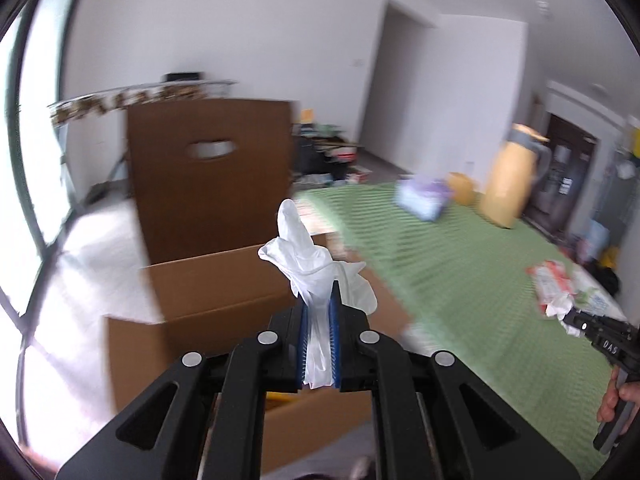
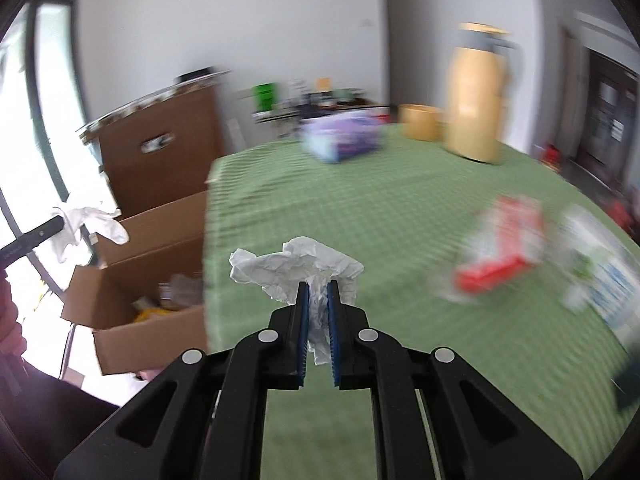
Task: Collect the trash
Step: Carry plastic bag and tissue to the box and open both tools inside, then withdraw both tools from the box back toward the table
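My left gripper (image 1: 319, 300) is shut on a white disposable glove (image 1: 312, 256) and holds it in the air above the open cardboard box (image 1: 208, 292) beside the table. The same glove (image 2: 90, 226) shows at the left of the right wrist view, over the box (image 2: 148, 272), which holds some trash. My right gripper (image 2: 318, 292) is shut on a crumpled white tissue (image 2: 288, 268) above the green tablecloth (image 2: 380, 208). It also shows at the right edge of the left wrist view (image 1: 572, 320). A red and white wrapper (image 2: 500, 248) and a white and blue wrapper (image 2: 600, 276) lie on the cloth.
A purple tissue pack (image 2: 344, 138), a yellow cup (image 2: 420, 120) and a tall yellow jug (image 2: 476, 92) stand at the table's far side. A brown chair back (image 1: 208, 176) stands behind the box. A bright window is to the left.
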Action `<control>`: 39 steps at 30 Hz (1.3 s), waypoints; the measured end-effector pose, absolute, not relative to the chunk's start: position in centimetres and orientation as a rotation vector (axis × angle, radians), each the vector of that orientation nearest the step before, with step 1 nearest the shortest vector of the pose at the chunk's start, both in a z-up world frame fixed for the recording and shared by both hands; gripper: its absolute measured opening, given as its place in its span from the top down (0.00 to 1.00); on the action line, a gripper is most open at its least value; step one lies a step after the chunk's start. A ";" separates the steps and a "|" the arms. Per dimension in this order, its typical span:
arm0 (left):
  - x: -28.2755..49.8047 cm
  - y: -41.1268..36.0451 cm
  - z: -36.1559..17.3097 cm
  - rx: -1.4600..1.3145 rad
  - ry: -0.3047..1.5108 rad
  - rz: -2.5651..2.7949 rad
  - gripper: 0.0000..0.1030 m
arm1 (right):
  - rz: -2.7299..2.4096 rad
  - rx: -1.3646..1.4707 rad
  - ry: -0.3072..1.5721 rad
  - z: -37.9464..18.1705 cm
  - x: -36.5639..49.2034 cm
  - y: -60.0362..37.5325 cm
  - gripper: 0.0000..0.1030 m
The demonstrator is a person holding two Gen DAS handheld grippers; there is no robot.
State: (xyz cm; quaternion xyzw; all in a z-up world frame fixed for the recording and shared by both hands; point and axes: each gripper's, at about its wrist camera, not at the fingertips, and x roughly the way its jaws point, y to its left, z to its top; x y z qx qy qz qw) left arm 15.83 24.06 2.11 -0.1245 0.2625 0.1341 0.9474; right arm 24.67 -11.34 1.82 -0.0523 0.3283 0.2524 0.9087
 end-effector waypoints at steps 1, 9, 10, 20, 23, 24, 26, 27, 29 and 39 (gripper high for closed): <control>15.6 25.0 1.7 -0.253 0.546 0.287 0.94 | 0.569 -0.131 0.686 1.5 25.2 -8.4 0.91; 17.7 31.7 -5.7 -0.331 0.761 0.376 0.94 | 0.793 -0.272 0.736 -1.1 26.9 5.4 0.91; 18.4 32.7 -6.9 -0.364 0.794 0.373 0.94 | 0.801 -0.287 0.743 -1.5 27.1 6.4 0.91; 21.5 35.5 -8.7 -0.393 0.793 0.323 0.32 | 0.799 -0.360 0.826 -5.5 31.5 12.9 0.89; 21.4 36.4 -8.1 -0.407 0.762 0.346 0.29 | 0.790 -0.360 0.836 -6.1 32.8 14.5 0.87; 21.4 36.6 -8.1 -0.413 0.758 0.352 0.29 | 0.783 -0.375 0.840 -6.4 33.2 15.1 0.81; 21.0 37.0 -7.9 -0.428 0.754 0.363 0.29 | 0.751 -0.404 0.834 -6.7 33.8 15.9 0.43; 20.8 37.2 -7.8 -0.432 0.752 0.369 0.29 | 0.744 -0.407 0.823 -6.5 33.7 16.1 0.39; 20.4 37.4 -7.6 -0.428 0.753 0.384 0.28 | 0.741 -0.391 0.811 -6.1 34.2 16.0 0.39; 19.5 35.5 -5.9 -0.408 0.734 0.387 0.25 | 0.787 -0.285 0.852 -3.6 32.1 12.7 0.39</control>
